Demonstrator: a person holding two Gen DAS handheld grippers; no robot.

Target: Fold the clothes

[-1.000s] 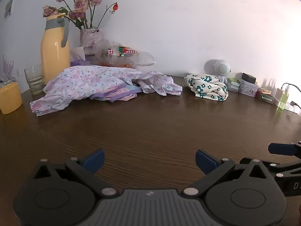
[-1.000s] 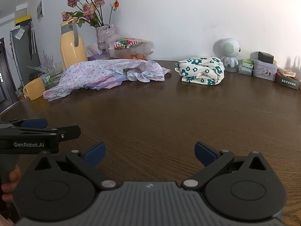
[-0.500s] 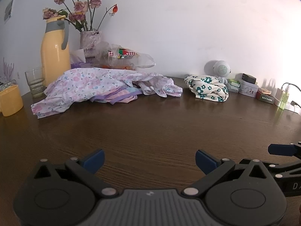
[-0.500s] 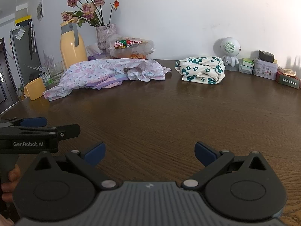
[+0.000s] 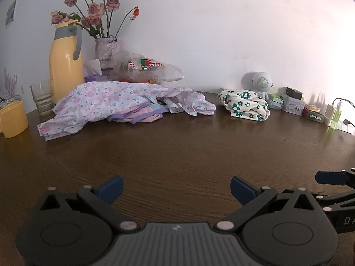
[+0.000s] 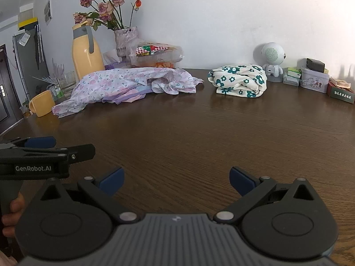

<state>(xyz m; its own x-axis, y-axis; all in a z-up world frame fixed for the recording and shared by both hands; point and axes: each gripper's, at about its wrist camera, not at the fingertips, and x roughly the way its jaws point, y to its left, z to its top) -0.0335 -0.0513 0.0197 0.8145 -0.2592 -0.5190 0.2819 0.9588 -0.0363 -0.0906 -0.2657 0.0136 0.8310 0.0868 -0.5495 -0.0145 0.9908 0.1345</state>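
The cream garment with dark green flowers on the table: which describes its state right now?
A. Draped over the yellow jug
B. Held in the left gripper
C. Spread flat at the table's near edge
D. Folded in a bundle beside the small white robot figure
D: the cream garment with green flowers lies folded in a compact bundle next to the white robot figure, with both grippers open and away from it.

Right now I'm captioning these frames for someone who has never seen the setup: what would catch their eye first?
Probably the crumpled lilac floral garment sprawled at the table's far left, with the neatly folded cream garment with green flowers apart to its right. Behind them stand a yellow jug and a vase of dried roses. In front, the left gripper and right gripper hover open over bare wood.
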